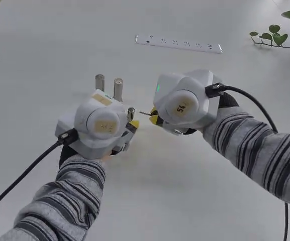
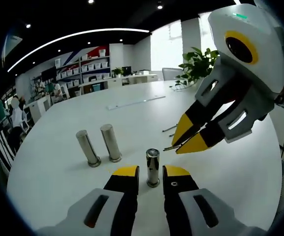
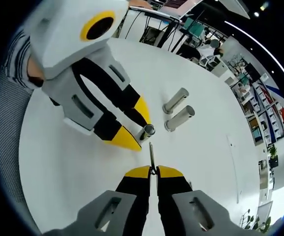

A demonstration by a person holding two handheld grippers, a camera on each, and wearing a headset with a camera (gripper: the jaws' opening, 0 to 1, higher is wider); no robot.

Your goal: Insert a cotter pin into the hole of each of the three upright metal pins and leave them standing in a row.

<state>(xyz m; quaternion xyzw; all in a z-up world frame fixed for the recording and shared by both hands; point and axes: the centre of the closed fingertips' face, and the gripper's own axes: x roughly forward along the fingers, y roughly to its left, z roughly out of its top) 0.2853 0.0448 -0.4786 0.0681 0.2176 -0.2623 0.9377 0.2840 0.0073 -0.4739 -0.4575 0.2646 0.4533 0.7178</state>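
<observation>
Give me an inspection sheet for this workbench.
Surface: white table, bare around the work.
Job's things: two metal pins upright side by side; third metal pin upright, apart from them; cotter pin off the table, tip aimed at the third metal pin.
Clutter: power strip and leafy plant at the far side.
Grippers: left gripper open, straddling the third metal pin; right gripper shut on the cotter pin.
Cables: black cables trail from both grippers.
Surroundings: shelving along the far wall.
</observation>
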